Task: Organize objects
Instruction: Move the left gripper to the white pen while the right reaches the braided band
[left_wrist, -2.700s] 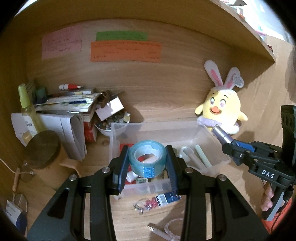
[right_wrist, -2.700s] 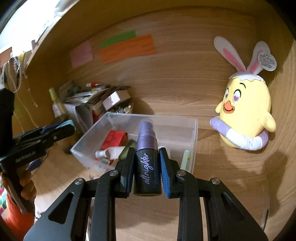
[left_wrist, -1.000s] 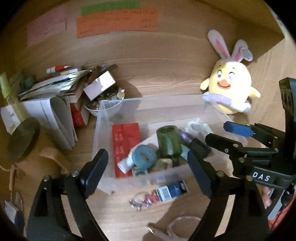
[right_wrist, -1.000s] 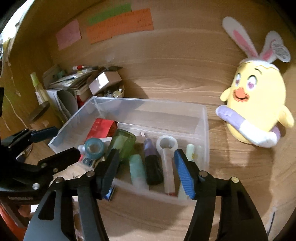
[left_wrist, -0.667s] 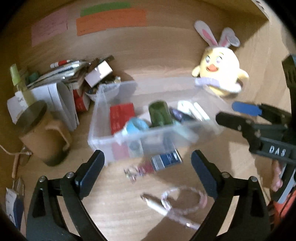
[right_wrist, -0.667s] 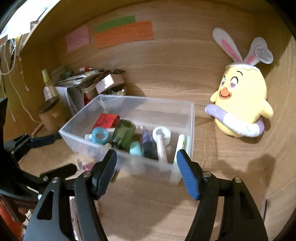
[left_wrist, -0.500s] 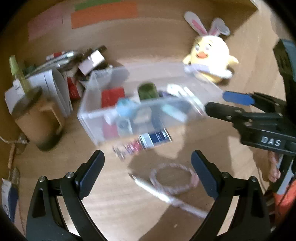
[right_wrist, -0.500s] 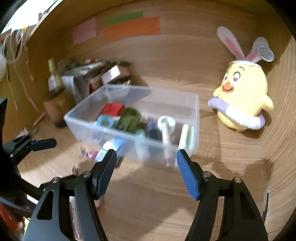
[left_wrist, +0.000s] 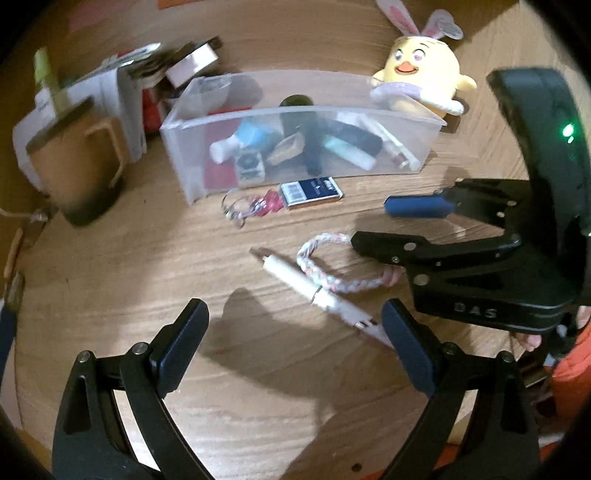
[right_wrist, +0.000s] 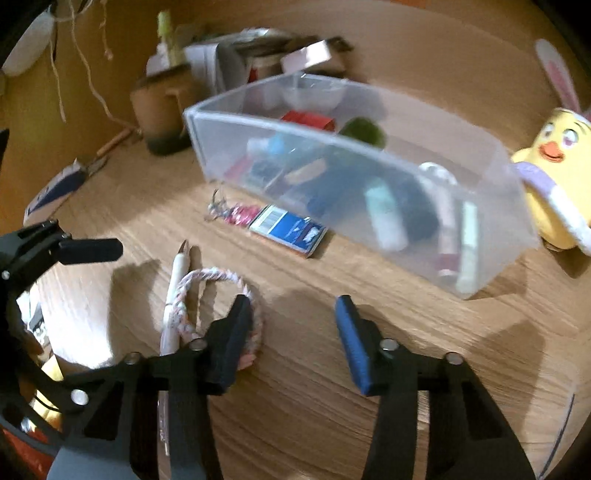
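Note:
A clear plastic bin holds the tape roll, bottles and tubes. In front of it lie a blue card box and a keyring with a pink charm. Nearer are a white pen and a braided pink-white loop. My left gripper is wide open above the pen, holding nothing. My right gripper is open with jaws closing over bare wood; its left finger overlaps the loop.
A yellow bunny-eared plush sits right of the bin. A brown mug, stacked papers and boxes crowd the back left. A hand and an orange sleeve show at the right edge. Everything rests on a wooden desk.
Both grippers have backed away from the bin and sunk toward the pen and loop. The tape roll and spray bottle held earlier now lie in the bin. The right jaws have narrowed.

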